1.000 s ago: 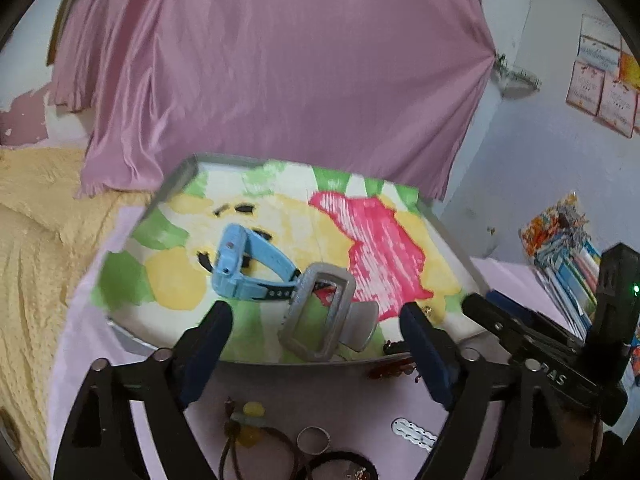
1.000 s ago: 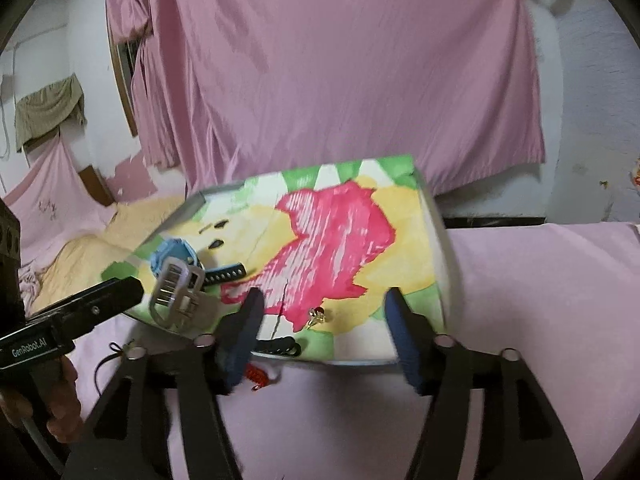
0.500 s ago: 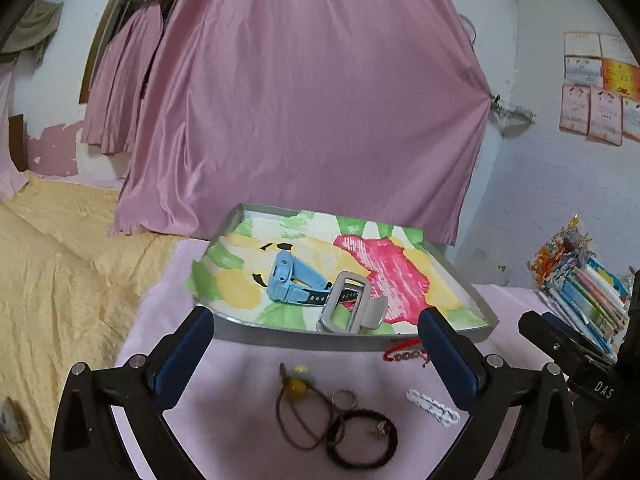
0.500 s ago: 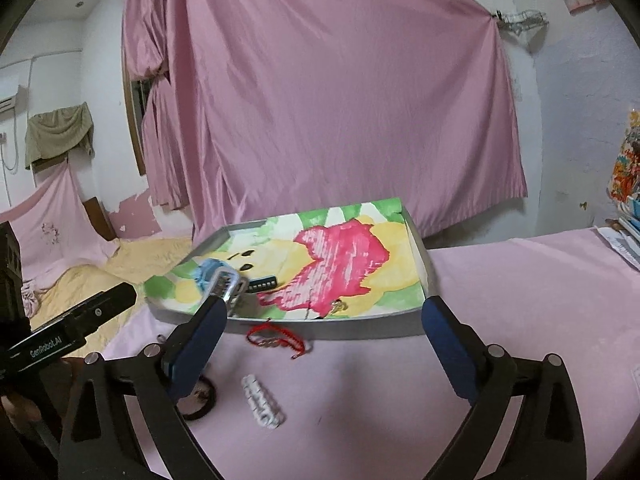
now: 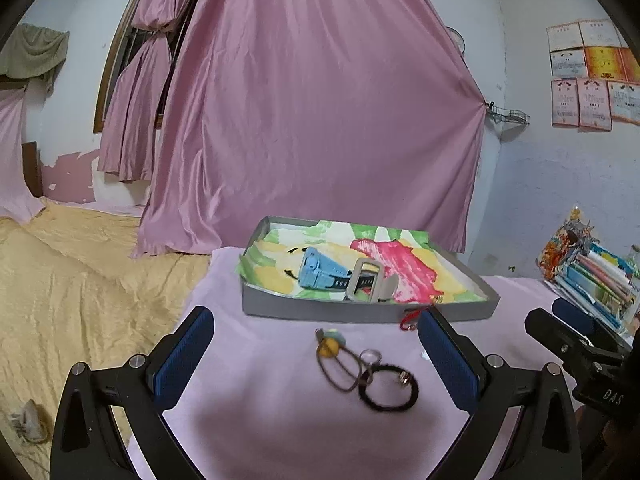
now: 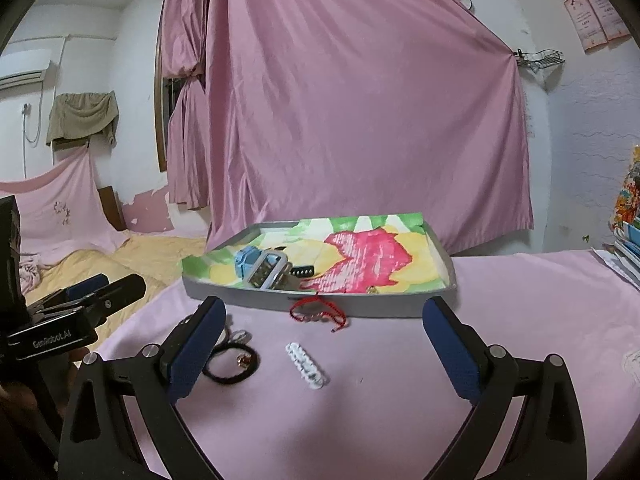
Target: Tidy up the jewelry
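Several light, limp pieces lie on the pink worktop [image 6: 400, 400] before the tray [image 6: 400, 308]: the red cord bracelet [image 6: 318, 310] wants pinching mid-loop, the white beaded strip [image 6: 307, 365] across its width; left tongs [image 5: 316, 356] and right tongs [image 6: 324, 348] both gape empty.

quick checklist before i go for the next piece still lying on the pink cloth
1. Left tool wide open, nothing between its fingers: ok.
2. Right tool wide open, nothing between its fingers: ok.
3. Pieces still outside the tray: red cord bracelet, white beaded piece, black hair tie, ring, yellow-charm tie: not ok, sorting unfinished.
4. Bare room left in the tray beside the blue watch and grey clip: ok.
5. Black hair tie lies apart from the brown loop: cannot tell, they seem to overlap.
6. Red cord bracelet clear of the tray wall: not ok, it lies against it.
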`<state>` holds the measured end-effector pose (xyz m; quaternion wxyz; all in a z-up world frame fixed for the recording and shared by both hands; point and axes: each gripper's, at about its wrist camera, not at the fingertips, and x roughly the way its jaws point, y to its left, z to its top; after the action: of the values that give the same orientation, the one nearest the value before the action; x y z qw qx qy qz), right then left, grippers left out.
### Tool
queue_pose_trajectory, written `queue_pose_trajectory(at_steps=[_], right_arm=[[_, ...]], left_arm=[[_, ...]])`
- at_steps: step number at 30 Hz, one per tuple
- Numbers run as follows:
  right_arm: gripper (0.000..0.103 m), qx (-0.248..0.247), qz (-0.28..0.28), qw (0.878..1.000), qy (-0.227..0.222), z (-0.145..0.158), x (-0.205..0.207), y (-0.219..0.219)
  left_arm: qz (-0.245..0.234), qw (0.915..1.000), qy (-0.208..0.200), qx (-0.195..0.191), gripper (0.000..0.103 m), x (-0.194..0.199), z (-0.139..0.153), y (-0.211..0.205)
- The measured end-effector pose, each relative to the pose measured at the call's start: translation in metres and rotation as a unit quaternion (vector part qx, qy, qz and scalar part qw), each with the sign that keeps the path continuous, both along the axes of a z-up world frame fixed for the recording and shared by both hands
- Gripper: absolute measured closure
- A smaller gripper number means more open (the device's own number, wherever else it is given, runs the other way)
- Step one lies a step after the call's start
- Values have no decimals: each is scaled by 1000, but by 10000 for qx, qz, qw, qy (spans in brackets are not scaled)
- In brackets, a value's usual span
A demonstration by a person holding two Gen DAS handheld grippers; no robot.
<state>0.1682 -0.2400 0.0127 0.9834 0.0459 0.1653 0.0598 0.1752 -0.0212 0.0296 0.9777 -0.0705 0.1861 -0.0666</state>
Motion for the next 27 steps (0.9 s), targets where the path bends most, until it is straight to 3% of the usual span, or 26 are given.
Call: queue_pose_trajectory(at_steps=[9,18,27], right_arm=[[6,-143,33,9996,257,-12,-1,6],[6,-153,97,9974,702,-21,12,4],[6,-100,149,9931,1163,-27,26,5]], left_arm=[[-29,9997,164,201,1,-7,-11,3],[-375,9954,763,436,1,5,-23,-2],[-468,9910,1243,182,1,21,-31,0]])
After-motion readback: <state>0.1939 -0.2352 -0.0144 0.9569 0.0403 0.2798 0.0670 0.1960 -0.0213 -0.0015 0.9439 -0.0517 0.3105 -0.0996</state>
